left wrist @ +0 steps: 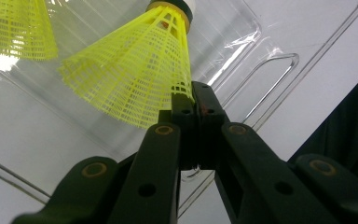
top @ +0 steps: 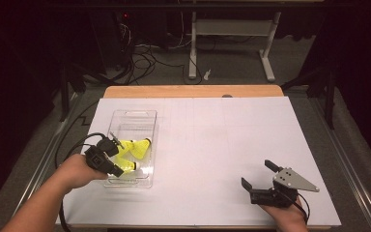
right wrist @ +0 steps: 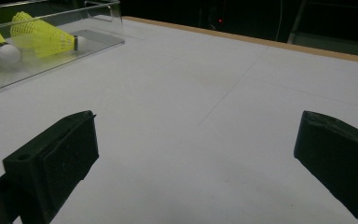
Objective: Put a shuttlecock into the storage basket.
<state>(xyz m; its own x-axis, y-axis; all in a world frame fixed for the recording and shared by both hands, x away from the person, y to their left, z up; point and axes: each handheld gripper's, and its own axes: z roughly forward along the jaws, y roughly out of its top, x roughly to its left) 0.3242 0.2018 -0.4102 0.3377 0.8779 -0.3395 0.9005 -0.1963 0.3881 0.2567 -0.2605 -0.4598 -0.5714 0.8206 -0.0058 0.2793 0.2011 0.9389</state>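
The left gripper (top: 110,155) is held over the near end of the clear rectangular plastic tray (top: 136,116) at the left of the white-covered table (top: 222,140), and its jaws are seen in the left gripper view to be clenched on the rim of the skirt of a yellow plastic-mesh shuttlecock (left wrist: 135,70), whose dark-banded cork points away from the camera. A second yellow shuttlecock (left wrist: 14,28) is seen just beside it within the tray. The right gripper (top: 260,176) is held near the table's right front edge, well apart from the tray, with its jaws spread wide and nothing between them.
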